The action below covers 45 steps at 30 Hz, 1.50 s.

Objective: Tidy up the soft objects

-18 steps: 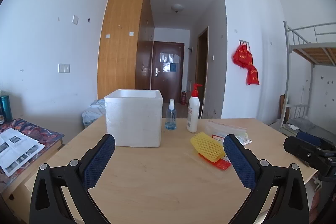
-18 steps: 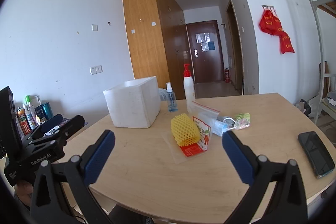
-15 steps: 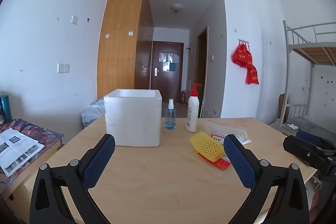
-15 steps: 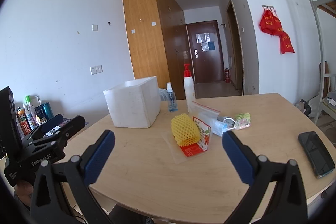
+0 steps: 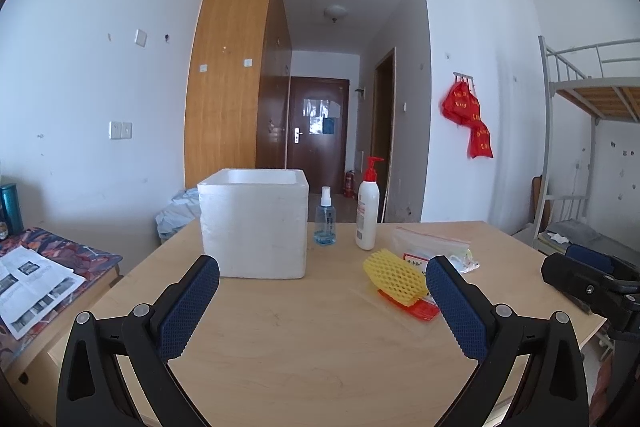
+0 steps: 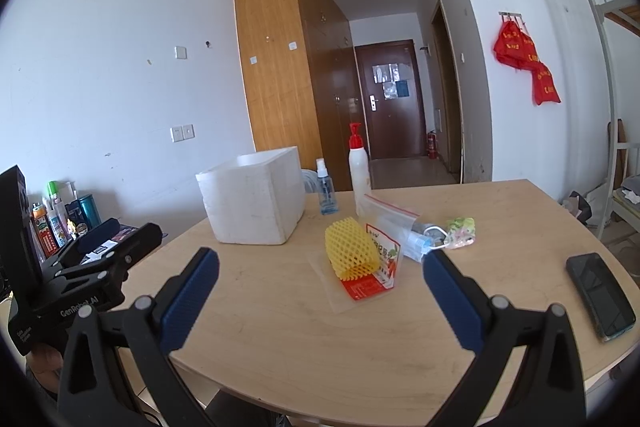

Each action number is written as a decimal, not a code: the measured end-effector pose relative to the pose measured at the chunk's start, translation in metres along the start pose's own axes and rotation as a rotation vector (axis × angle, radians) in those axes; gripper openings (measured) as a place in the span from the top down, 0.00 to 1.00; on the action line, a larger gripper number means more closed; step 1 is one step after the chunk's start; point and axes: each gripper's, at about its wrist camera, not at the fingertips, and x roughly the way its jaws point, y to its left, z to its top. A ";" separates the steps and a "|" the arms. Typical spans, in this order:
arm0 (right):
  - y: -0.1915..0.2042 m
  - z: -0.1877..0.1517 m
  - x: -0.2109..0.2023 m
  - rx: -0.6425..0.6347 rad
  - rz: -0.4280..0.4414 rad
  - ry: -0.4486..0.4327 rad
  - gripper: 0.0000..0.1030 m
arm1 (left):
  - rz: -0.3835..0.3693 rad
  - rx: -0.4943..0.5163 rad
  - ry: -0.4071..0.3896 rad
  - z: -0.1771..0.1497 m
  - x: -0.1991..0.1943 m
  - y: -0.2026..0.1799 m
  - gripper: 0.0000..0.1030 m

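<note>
Yellow foam mesh sleeve [image 6: 352, 247] lies on a red printed packet [image 6: 370, 277] near the middle of the light wooden table [image 6: 280, 339], partly covering it. Clear zip bags [image 6: 394, 223] behind hold contents too jumbled to identify. Left gripper [image 5: 322, 301] and right gripper [image 6: 320, 297] both hover spread wide, holding nothing, touching nothing. White foam box [image 5: 254, 227] stands open-topped, its inside unseen.

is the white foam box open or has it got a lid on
Open: the white foam box has no lid, and its rim and inner wall show. Contents cannot be seen.
</note>
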 end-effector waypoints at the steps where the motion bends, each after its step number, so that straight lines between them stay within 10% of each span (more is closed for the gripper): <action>1: 0.000 0.000 0.000 0.000 0.000 -0.001 0.00 | 0.000 -0.001 0.000 0.000 0.000 0.000 0.00; 45: -0.004 0.005 0.012 -0.008 -0.001 0.014 0.00 | 0.003 -0.005 0.018 0.006 0.007 0.003 0.00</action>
